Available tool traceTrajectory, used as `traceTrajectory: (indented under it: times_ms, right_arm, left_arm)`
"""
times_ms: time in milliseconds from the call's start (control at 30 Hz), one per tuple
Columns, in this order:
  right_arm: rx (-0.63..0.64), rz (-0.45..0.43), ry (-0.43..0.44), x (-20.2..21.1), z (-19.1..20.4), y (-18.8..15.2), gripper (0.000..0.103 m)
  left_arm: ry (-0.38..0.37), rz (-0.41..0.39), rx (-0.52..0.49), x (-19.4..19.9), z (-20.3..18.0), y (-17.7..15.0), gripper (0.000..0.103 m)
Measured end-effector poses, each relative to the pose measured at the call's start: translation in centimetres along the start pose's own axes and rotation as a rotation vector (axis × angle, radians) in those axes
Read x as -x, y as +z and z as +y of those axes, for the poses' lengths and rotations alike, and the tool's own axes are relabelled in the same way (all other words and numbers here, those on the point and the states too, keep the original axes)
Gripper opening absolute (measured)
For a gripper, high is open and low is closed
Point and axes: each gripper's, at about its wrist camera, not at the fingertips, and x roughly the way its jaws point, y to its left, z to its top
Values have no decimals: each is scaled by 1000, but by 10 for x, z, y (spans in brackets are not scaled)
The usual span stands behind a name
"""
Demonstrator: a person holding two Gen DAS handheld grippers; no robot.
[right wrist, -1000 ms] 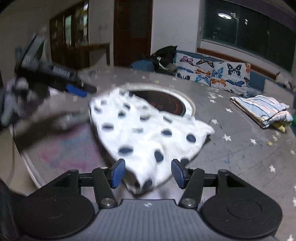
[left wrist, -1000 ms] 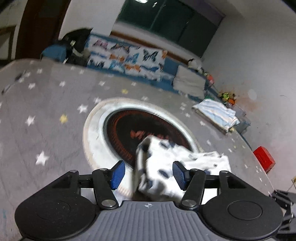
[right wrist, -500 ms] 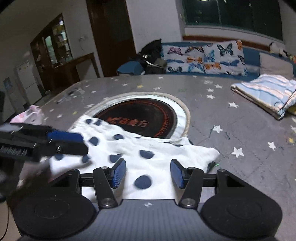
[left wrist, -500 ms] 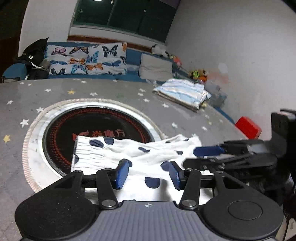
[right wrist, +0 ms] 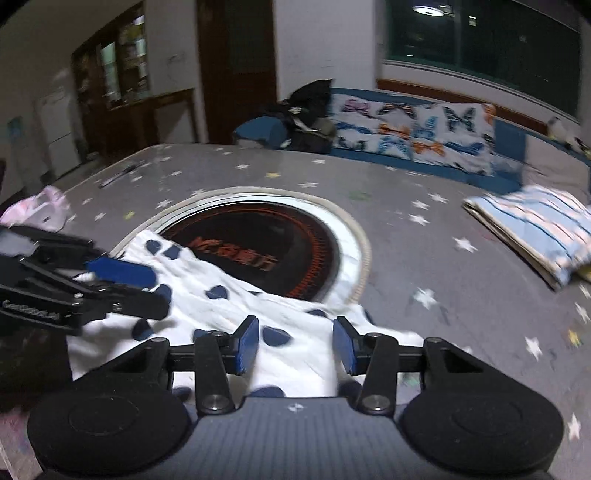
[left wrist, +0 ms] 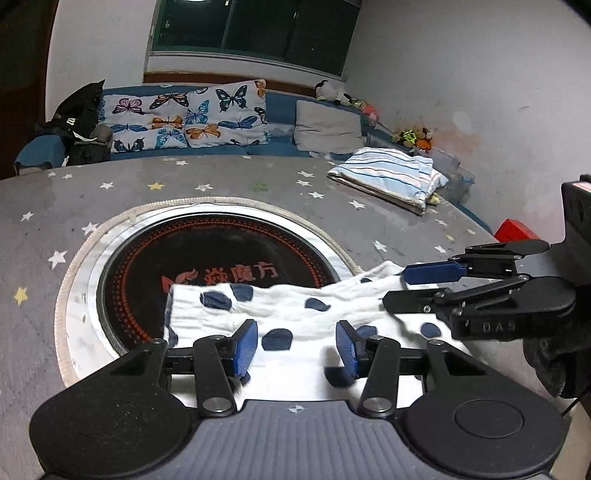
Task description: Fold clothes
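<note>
Starry table (left wrist: 229, 177), striped bundle (left wrist: 388, 177) beyond.

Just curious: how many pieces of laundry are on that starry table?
3: the polka-dot cloth near the grippers, a folded striped cloth far right, a pink one far left. Others may be hidden.

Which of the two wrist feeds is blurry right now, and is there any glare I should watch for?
Left wrist view: sharp; polka-dot garment and the round black plate's lettering read clearly, only a faint sheen on the table. Right wrist view: motion-smeared, worst on the butterfly cushions and striped folded cloth; a ceiling light reflects in the dark window. Both bend straight lines at the edges.
</note>
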Motion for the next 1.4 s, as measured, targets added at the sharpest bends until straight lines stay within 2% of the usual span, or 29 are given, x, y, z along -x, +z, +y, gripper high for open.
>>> traceTrajectory:
  times_ms: [233, 333, 400, 500, 700, 900, 1033, 1133, 1233, 1400]
  right_arm:
    - [97, 80, 44, -31, -1, 15, 42]
    - [122, 114, 63, -38, -4, 15, 30]
    - [132, 124, 69, -40, -5, 15, 15]
    - [158, 115, 59, -39, -6, 16, 3]
    - [229, 17, 3, -32, -4, 30, 2]
    - [223, 45, -22, -66, -6, 19, 2]
    - [216, 39, -24, -69, -7, 19, 3]
    - [220, 37, -19, -65, -7, 22, 3]
    - [208, 35, -14, -62, -6, 23, 4]
    - [177, 18, 41, -46, -3, 31, 6]
  left_arm:
    - [5, 14, -8, -2, 3, 2, 49]
    - [-7, -1, -14, 2, 3, 5, 51]
    - [-5, -2, -24, 0, 5, 9, 50]
    - [6, 15, -29, -7, 8, 16, 49]
    - [44, -3, -56, -15, 8, 27, 49]
    - [98, 25, -72, -34, 15, 25, 49]
    - [109, 32, -74, -31, 13, 29, 49]
    - [71, -4, -63, -20, 5, 35, 49]
    - [-4, 4, -51, -22, -5, 35, 49]
    - [-4, 48, -73, -34, -13, 26, 47]
